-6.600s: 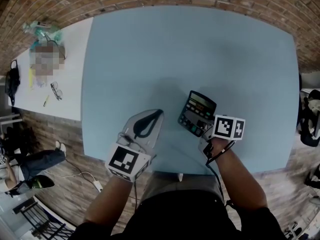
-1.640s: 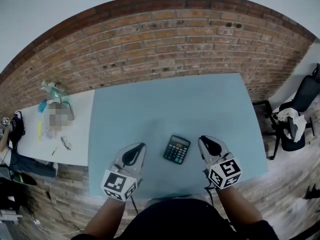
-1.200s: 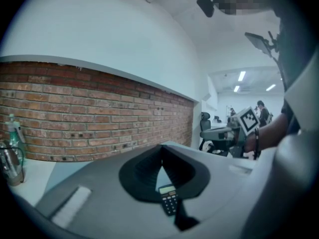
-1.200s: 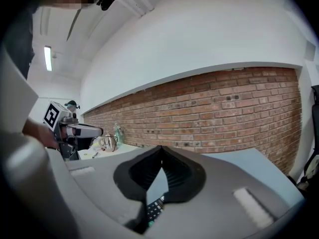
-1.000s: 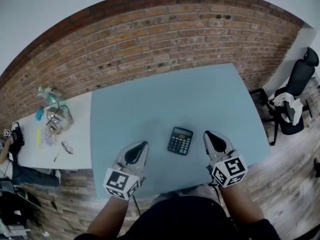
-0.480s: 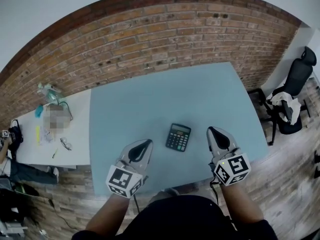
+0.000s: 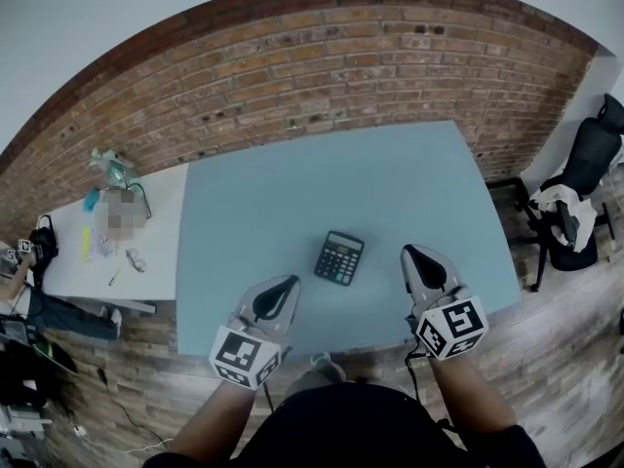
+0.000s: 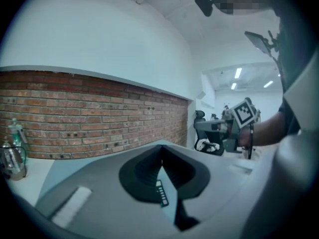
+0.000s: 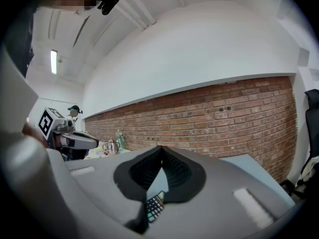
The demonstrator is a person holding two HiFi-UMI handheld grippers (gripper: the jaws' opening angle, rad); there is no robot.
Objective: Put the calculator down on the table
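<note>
- Against the frame from several seconds back: the calculator (image 7: 339,257) is out of the right gripper's (image 7: 409,252) jaws. That gripper has drawn off to the calculator's right.
- Calculator lies flat, keys up, on the blue table (image 7: 292,193), in its near half and roughly midway between the two grippers. It touches neither.
- Right gripper: jaws fully together, tips meeting, nothing between them. In the right gripper view (image 9: 160,148) the calculator (image 9: 155,206) shows only through the gap below the closed tips, out on the table beyond.
- Left gripper (image 7: 290,282): jaws likewise together and empty. In the left gripper view (image 8: 161,148) a thin strip of the calculator's keys (image 8: 160,193) shows through the same gap.
- Pose: both forearms reach forward from the body at the bottom of the head view. The left marker cube (image 7: 242,357) and right marker cube (image 7: 450,327) sit nearest the person.
- Both grippers sit over the table's near edge and point about level toward the brick wall (image 7: 322,66). Their tips lean slightly inward toward the calculator.
- Contact with the tabletop: cannot tell.
- Each gripper view catches the other gripper off to the side.
</note>
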